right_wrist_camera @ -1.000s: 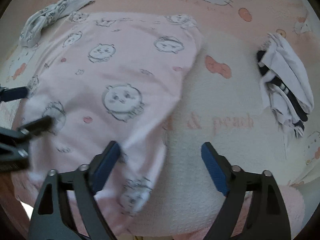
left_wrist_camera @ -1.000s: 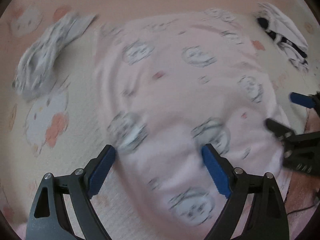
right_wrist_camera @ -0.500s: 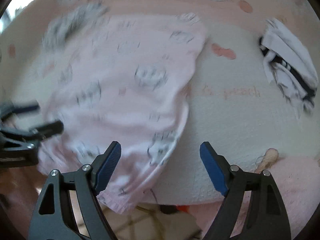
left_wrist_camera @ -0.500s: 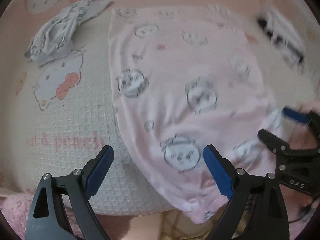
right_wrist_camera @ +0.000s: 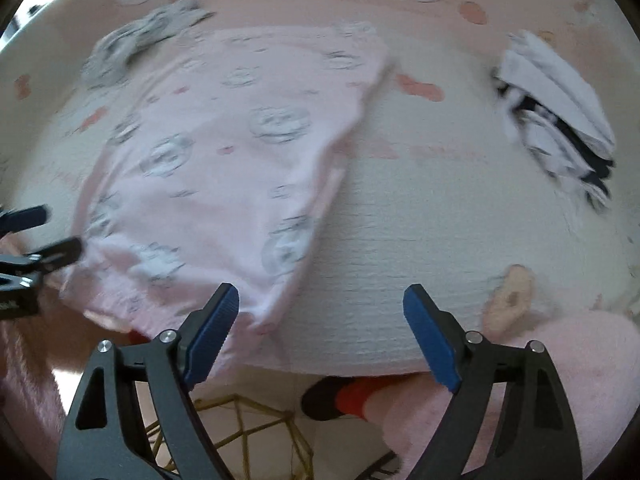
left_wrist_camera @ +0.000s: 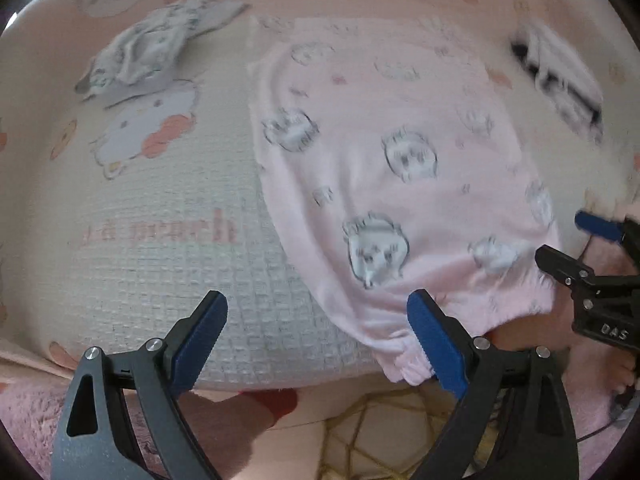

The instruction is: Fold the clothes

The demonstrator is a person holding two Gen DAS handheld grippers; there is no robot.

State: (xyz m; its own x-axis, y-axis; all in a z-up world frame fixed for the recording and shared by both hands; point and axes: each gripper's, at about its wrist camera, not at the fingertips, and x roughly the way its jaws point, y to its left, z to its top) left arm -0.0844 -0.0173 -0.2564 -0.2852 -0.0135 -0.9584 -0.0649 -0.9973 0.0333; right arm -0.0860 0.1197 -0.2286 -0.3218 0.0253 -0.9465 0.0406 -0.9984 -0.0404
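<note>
A pink garment (left_wrist_camera: 392, 168) printed with cartoon faces lies spread on the blanket, its near hem hanging over the front edge. My left gripper (left_wrist_camera: 318, 340) stands open over the blanket's edge, and the hem lies by its right finger (left_wrist_camera: 436, 344) with nothing gripped. My right gripper (right_wrist_camera: 322, 336) has its jaws opening. The pink garment (right_wrist_camera: 224, 168) reaches its left finger (right_wrist_camera: 212, 336), but the pads do not press it. Each view shows the other gripper at the garment's side: the right gripper (left_wrist_camera: 568, 238) and the left gripper (right_wrist_camera: 44, 234).
A crumpled grey-white garment (left_wrist_camera: 152, 52) lies at the back left, and a white cloth with black stripes (right_wrist_camera: 560, 120) at the back right. The cat-print blanket (left_wrist_camera: 140, 240) ends just ahead of the jaws. Below it are a gold wire frame (right_wrist_camera: 248, 432) and a red-socked foot (right_wrist_camera: 340, 396).
Both grippers have drawn back to the blanket's near edge, so the floor now shows. The pink garment, earlier under the left jaws, now lies ahead and to their right.
</note>
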